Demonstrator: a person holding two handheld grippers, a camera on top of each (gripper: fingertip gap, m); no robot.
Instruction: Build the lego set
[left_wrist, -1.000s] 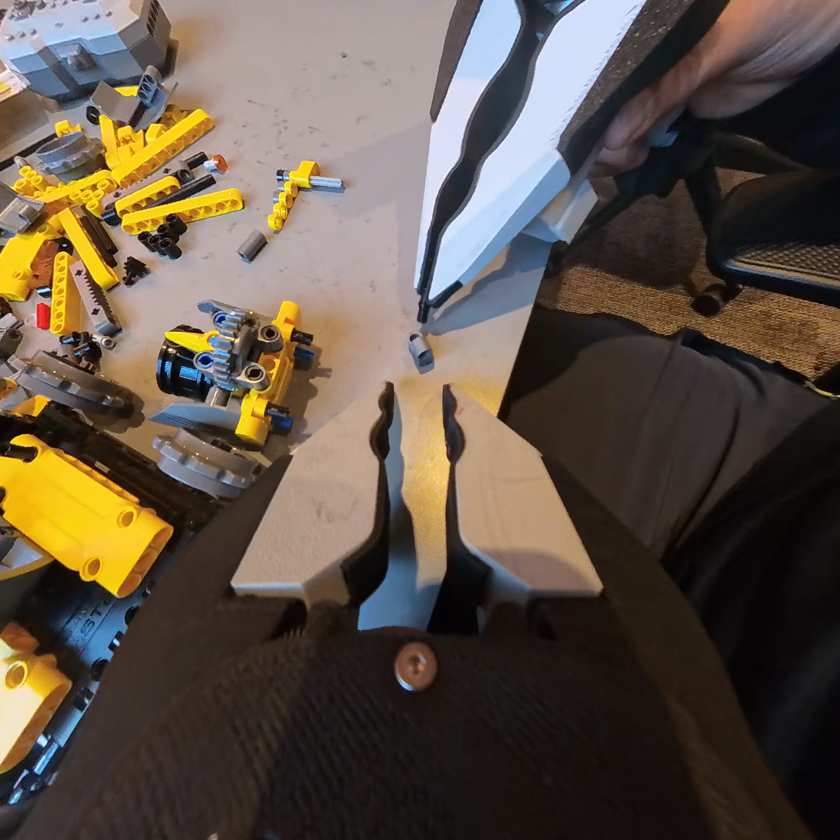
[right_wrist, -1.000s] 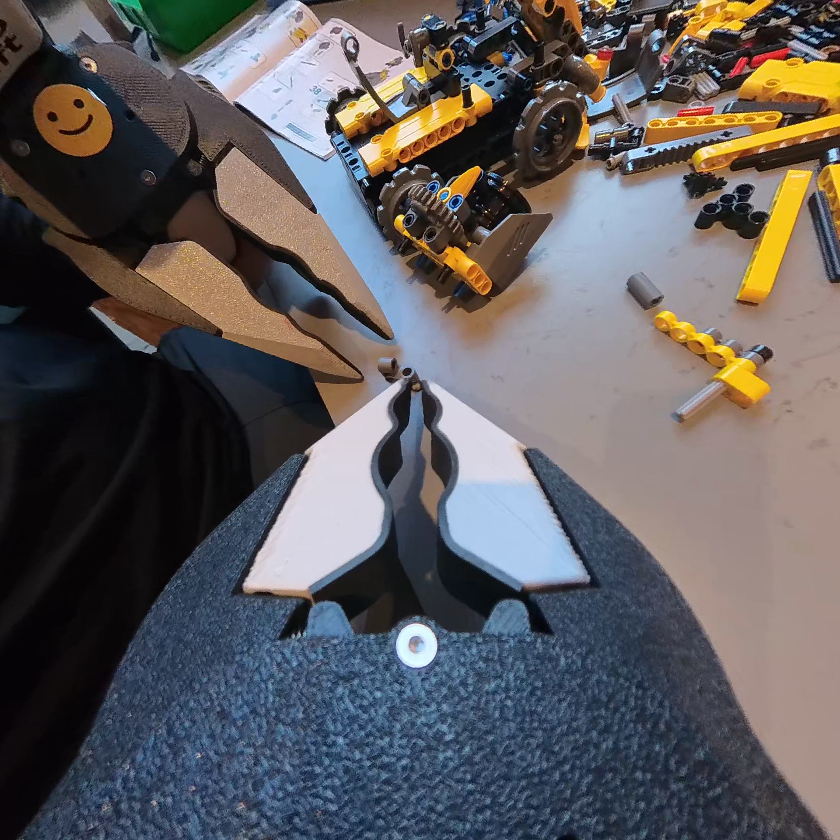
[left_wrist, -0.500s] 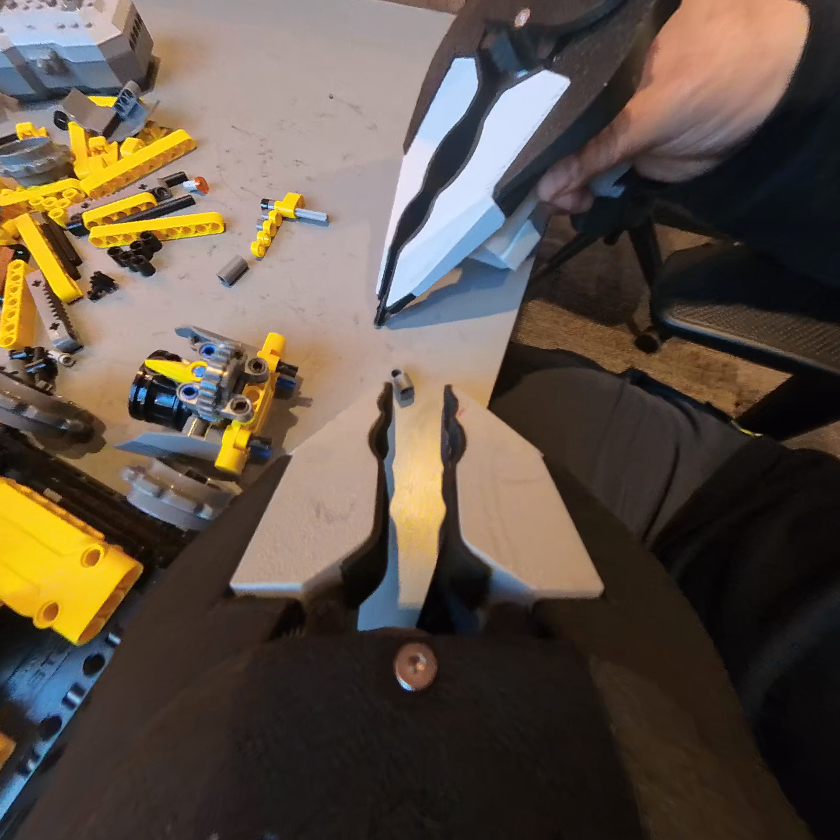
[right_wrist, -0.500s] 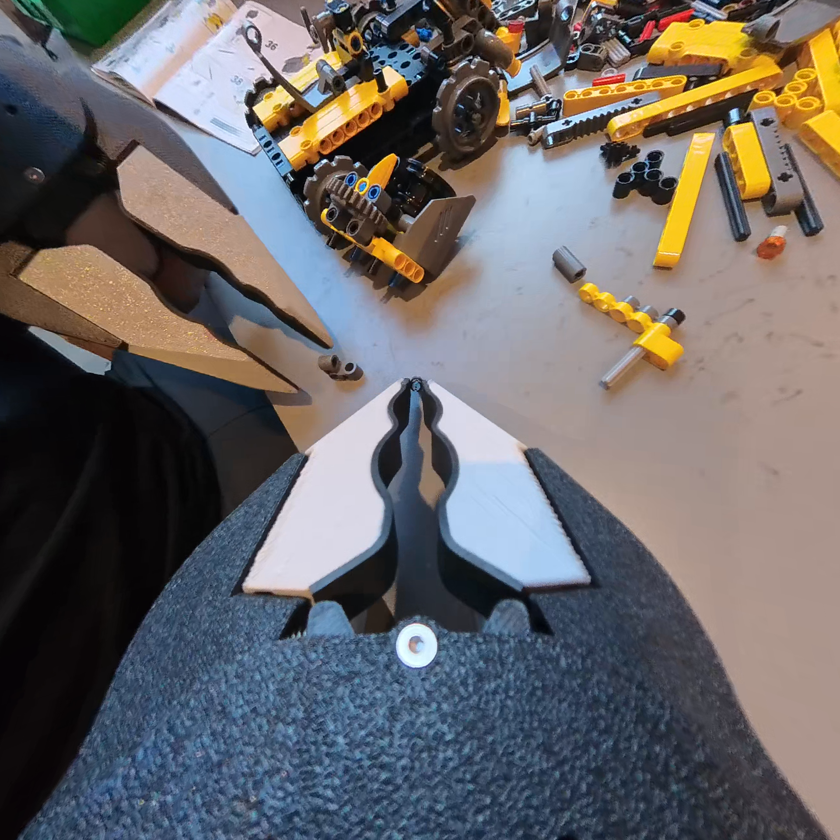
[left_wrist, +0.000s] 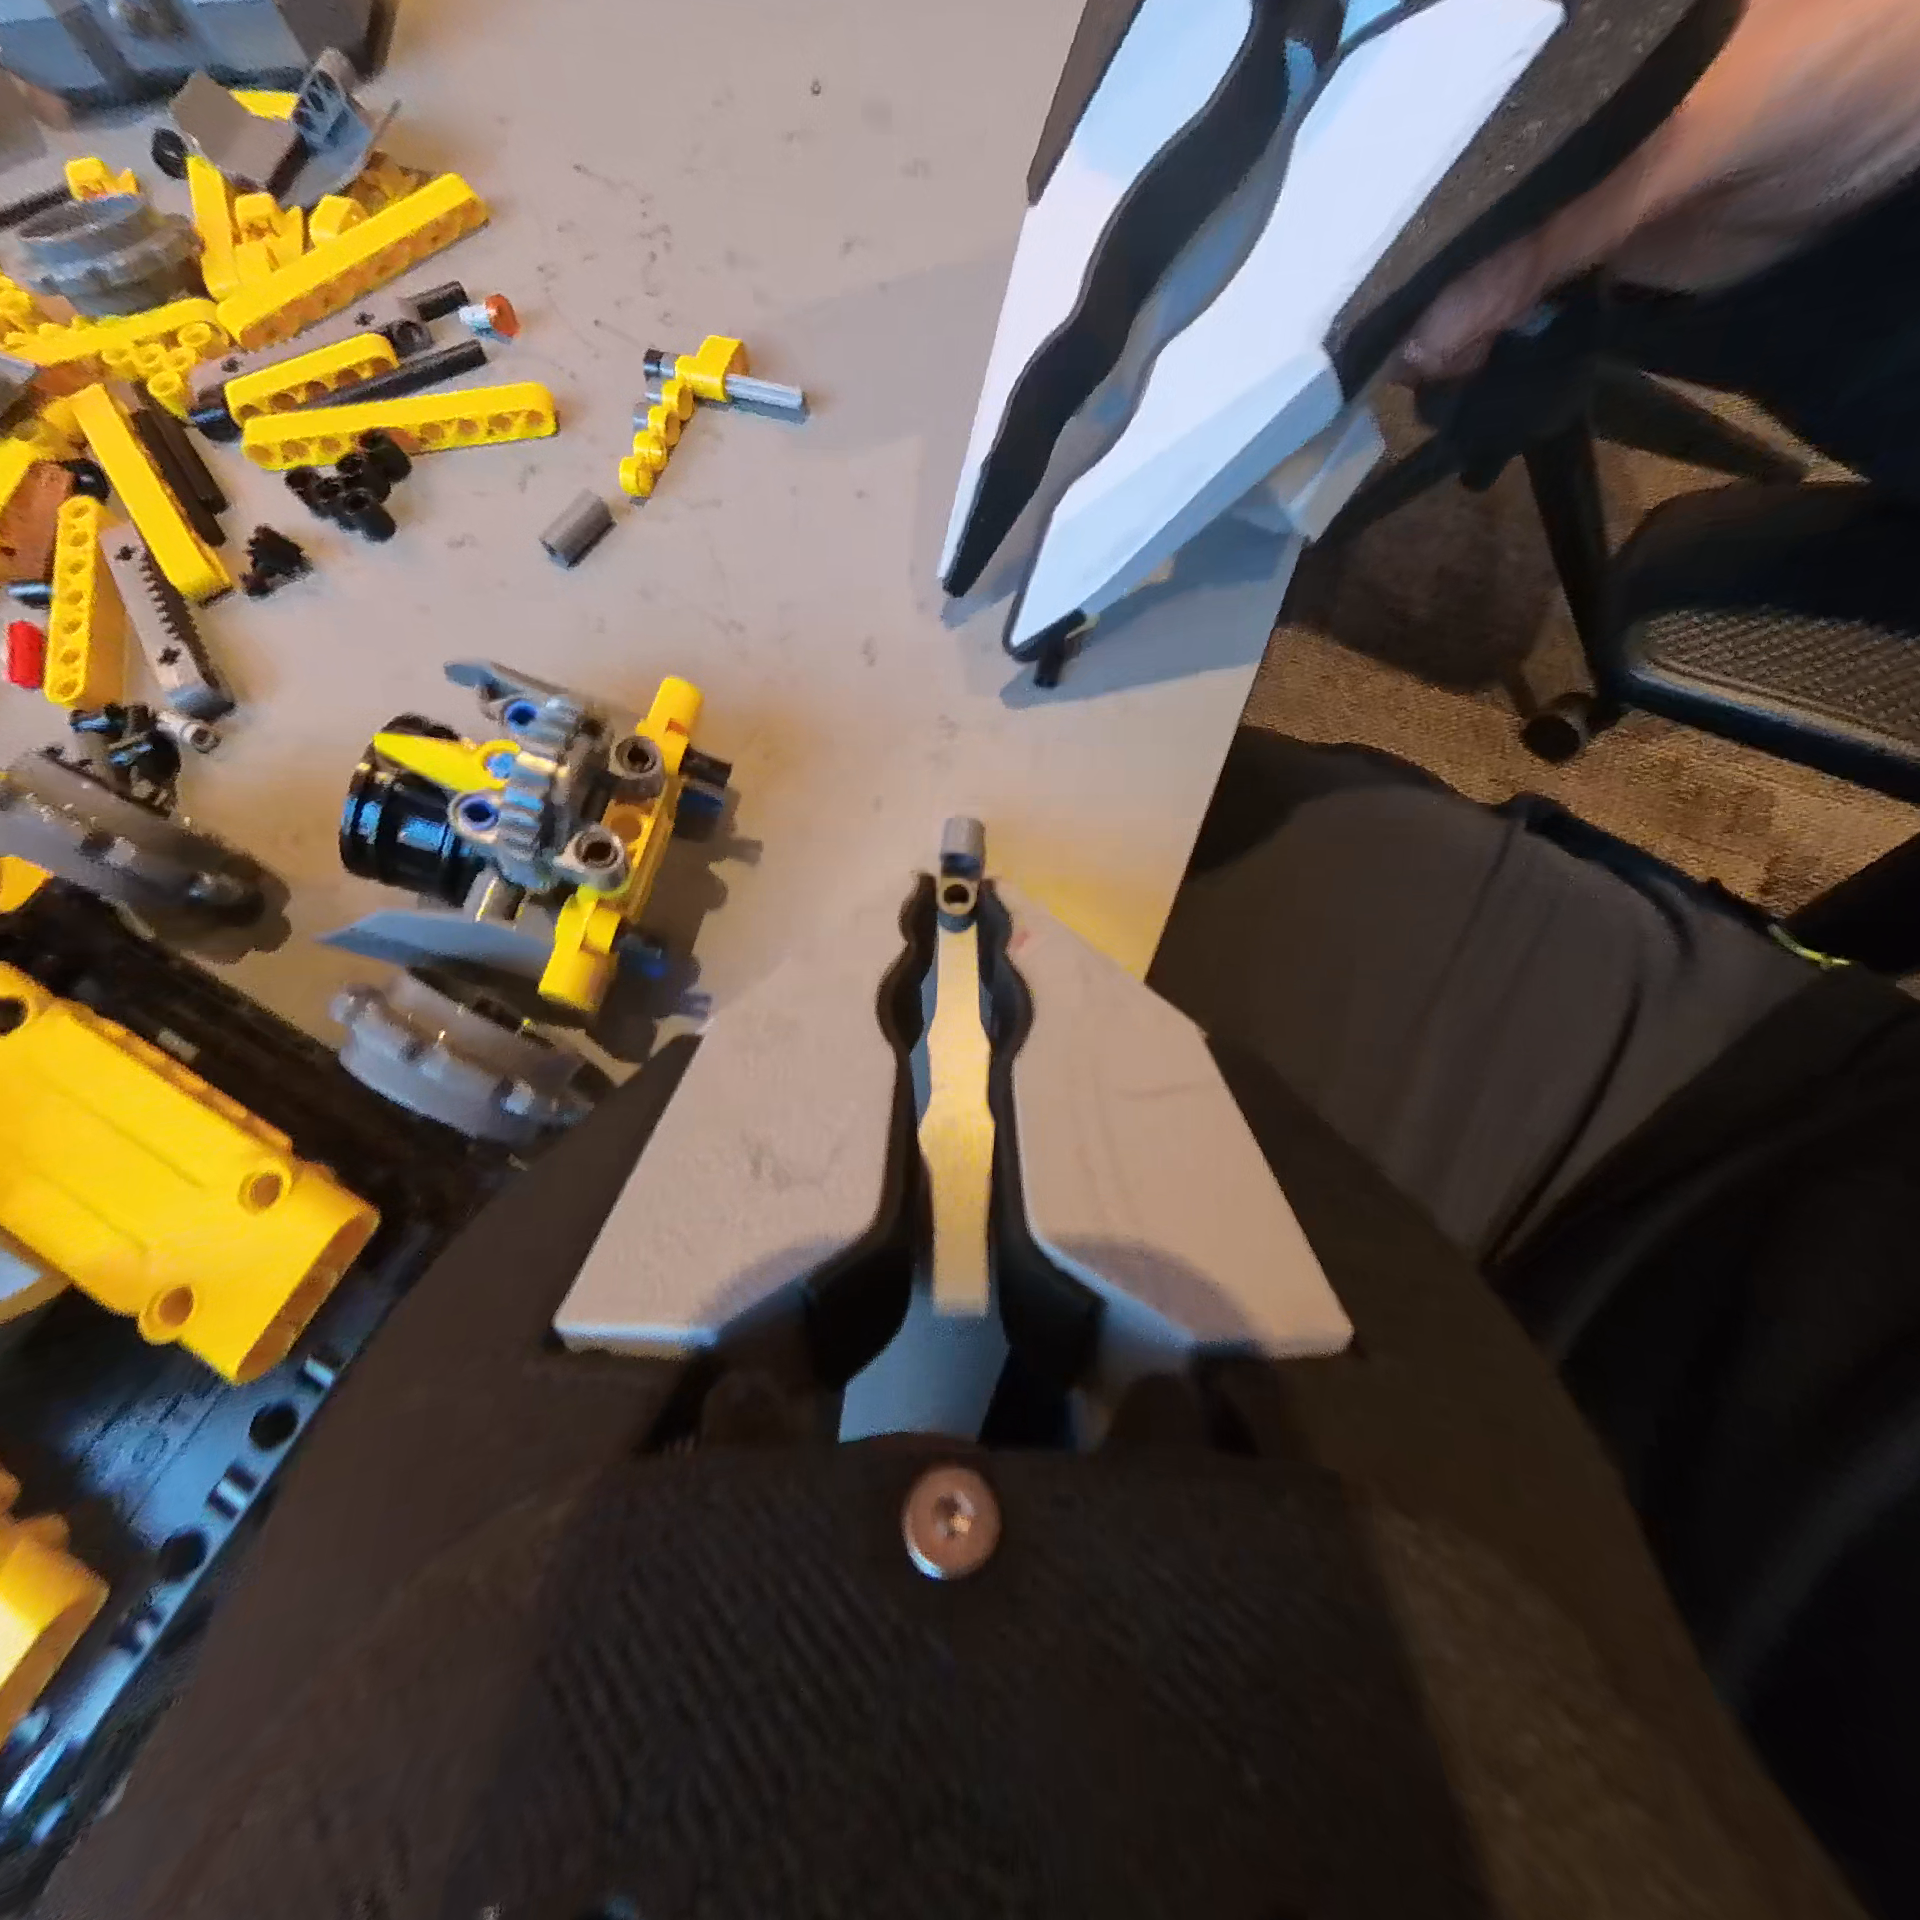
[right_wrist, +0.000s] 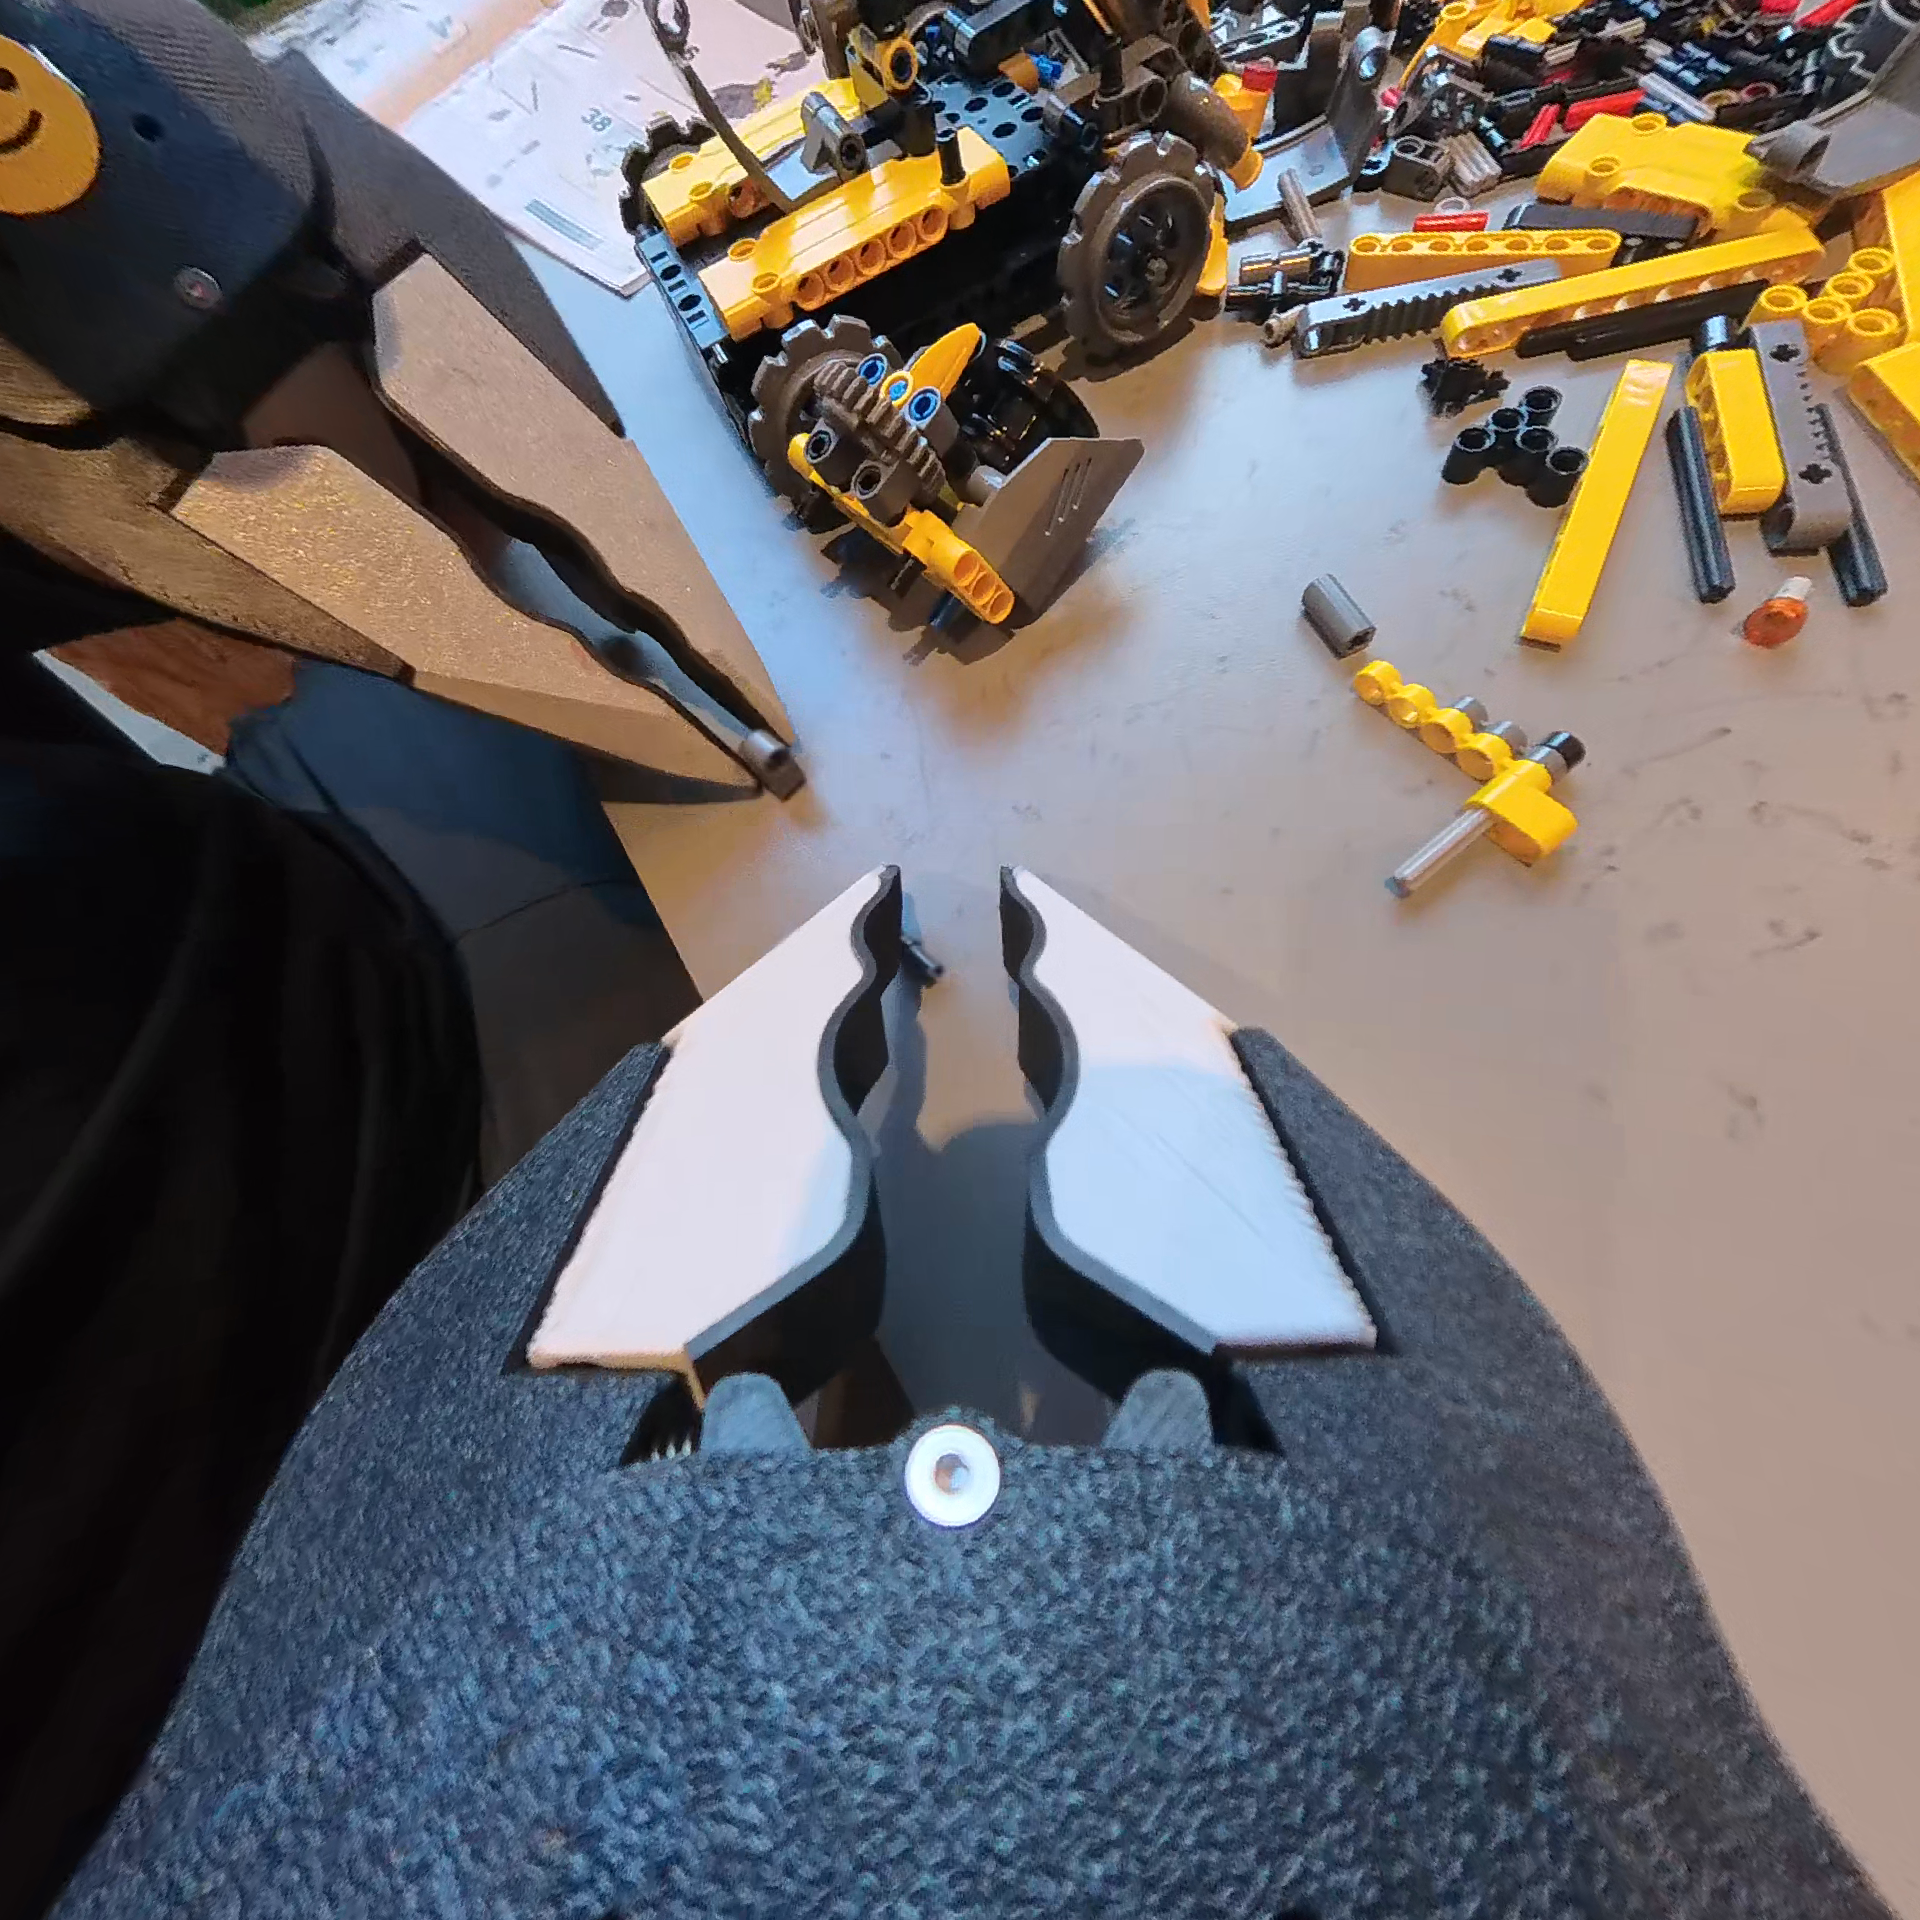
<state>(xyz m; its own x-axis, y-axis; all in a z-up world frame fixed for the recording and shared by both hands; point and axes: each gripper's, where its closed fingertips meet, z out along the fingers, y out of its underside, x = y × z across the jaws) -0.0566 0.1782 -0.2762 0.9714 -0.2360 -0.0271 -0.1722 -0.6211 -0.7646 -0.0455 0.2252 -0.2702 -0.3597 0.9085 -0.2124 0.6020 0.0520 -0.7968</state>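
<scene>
My left gripper is shut on a small grey connector near the table's front edge; its end sticks out past the fingertips. The right wrist view shows the same grasp, low over the table. My right gripper is open just above the table. A small black pin sits loose beside its left finger, and no pad presses on it. The left wrist view shows the right gripper with its fingers parted and the black pin at its lower tip.
A yellow, black and grey gear assembly stands to the left. A yellow beam with a grey axle and a grey sleeve lie on the table. Farther back are a tracked model, loose beams and a booklet. The table edge borders a person's lap. The tips of one gripper are about 6 cm away from the tips of the other.
My left gripper moved up to the grey connector and closed on it. My right gripper, shut on the black pin before, opened and the pin left its grasp.
</scene>
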